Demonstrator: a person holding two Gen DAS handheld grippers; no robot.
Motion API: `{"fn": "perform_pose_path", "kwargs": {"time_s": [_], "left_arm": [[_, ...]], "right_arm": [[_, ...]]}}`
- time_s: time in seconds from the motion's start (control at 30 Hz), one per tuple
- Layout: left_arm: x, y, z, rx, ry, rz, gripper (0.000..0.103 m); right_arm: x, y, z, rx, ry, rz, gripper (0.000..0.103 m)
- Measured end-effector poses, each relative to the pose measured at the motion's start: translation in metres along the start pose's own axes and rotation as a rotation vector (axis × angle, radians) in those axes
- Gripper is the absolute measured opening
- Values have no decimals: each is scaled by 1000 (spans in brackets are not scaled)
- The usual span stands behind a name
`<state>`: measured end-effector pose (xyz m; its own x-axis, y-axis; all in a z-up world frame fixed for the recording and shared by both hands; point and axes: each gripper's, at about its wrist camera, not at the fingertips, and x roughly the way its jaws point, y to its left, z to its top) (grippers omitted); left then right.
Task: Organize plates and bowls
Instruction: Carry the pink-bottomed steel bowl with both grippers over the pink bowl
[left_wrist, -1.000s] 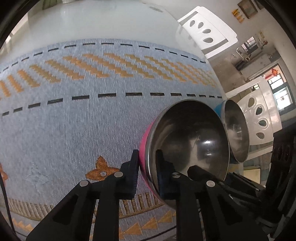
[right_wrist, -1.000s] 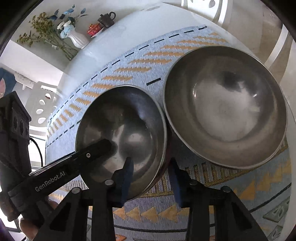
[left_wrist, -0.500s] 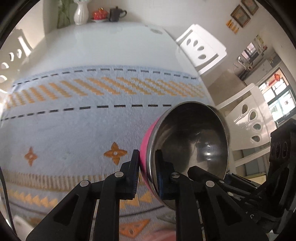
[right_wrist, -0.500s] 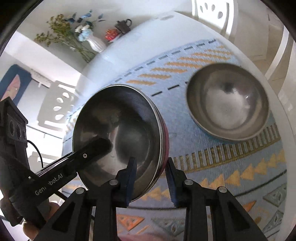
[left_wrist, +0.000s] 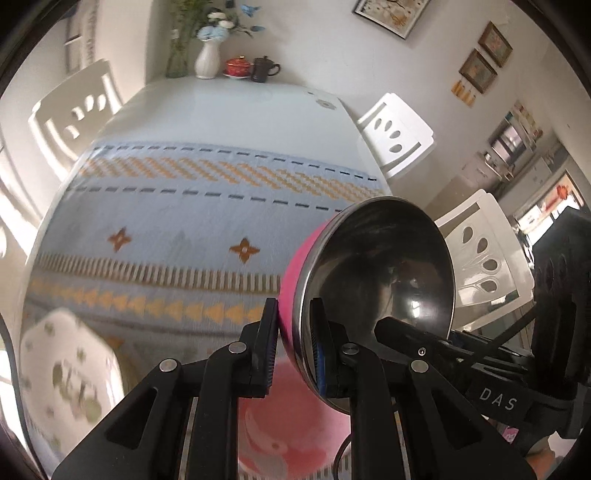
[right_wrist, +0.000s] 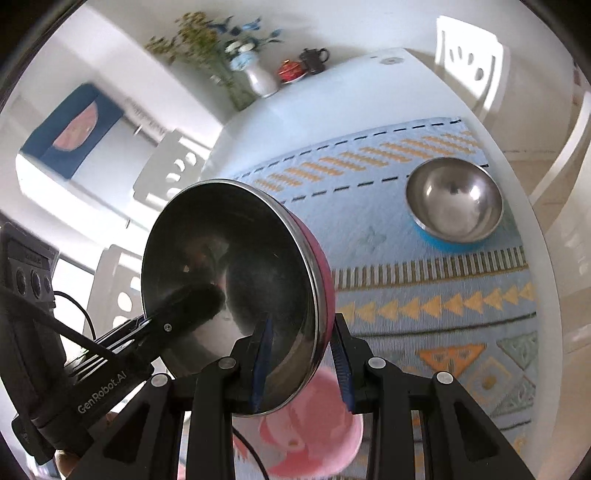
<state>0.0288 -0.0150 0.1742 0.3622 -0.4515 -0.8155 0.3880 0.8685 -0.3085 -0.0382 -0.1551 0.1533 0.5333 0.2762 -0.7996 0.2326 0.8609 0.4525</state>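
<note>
Pinching the pink bowl (left_wrist: 380, 273) by its rim with the left gripper (left_wrist: 293, 354), almost closed, one finger on the pink outside and the other on the shiny silver inside. Pinching the same bowl with the right gripper (right_wrist: 301, 365) too, also almost closed, one finger inside and one against the pink wall. Holding the bowl up in the air over the table mat (left_wrist: 166, 229), tipped up on its edge, shiny inside turned to both cameras. Gripping at two spots on the rim, close together, with a black finger from the other gripper poking into the bowl in each view.

Hanging right above a pink plate (right_wrist: 314, 435), blurry, near the front edge of the mat. Hard to tell how far above it.

Lying to the left of the pink plate in the left wrist view, a white plate with spots (left_wrist: 66, 369), very blurry.

Sitting alone on the far right part of the mat, a blue bowl (right_wrist: 454, 199), upright, shiny inside, well apart from the pink bowl.

Spreading over a white table (left_wrist: 221, 107), the table mat, light blue with orange shapes and dark dashes.

Standing at the far end of the table, close together, a white vase (left_wrist: 207, 61) with flowers, a red pot (left_wrist: 236, 66) and a dark cup (left_wrist: 264, 68).

Standing around the table, white chairs (left_wrist: 400, 134) with holes in their backs.
</note>
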Motion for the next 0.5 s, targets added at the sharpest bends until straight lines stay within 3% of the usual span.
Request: {"fn": "perform_pose_path", "kwargs": {"time_s": [0.27,0.5], "left_arm": [[-6,7,-63,-62,58,62,13],[13,9,-96,-82,142,103,13]], "right_arm": [[17,-5,-48,-27,171,1,31],[41,-18,-69,-16,291,-51,31]]}}
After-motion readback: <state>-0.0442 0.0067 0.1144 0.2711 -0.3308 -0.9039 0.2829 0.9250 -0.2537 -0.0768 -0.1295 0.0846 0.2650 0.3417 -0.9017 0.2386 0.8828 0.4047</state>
